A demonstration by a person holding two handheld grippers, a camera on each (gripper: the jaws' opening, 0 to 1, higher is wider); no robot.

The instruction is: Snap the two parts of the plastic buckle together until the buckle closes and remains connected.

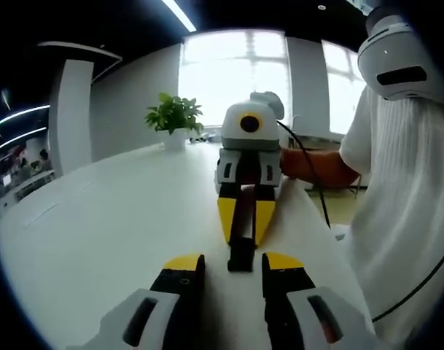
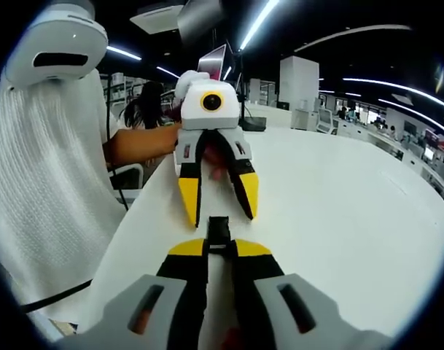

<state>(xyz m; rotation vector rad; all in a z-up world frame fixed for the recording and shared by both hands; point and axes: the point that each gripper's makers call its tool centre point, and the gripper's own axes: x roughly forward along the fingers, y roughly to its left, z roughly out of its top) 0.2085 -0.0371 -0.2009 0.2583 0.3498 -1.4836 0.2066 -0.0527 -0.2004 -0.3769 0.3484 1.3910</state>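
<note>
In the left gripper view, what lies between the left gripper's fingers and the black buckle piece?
Only bare white table. The left gripper is open, and the buckle piece, held by the right gripper, hangs just ahead of its fingers.

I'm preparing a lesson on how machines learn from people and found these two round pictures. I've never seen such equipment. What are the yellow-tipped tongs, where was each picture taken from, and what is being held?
There is no robot here. A person in a white top holds a hand-held gripper in each hand, a two-jawed tong with yellow tips. Each carries a small fisheye camera looking along its own jaws, so the two pictures face each other.

In the left gripper view, the left hand-held gripper rises from the bottom, jaws open, and the right one faces it. In the right gripper view, the right hand-held gripper is shut on a black buckle piece with its strap, held just above a white table.

I cannot make out a second buckle piece. A potted plant stands at the table's far end.
</note>
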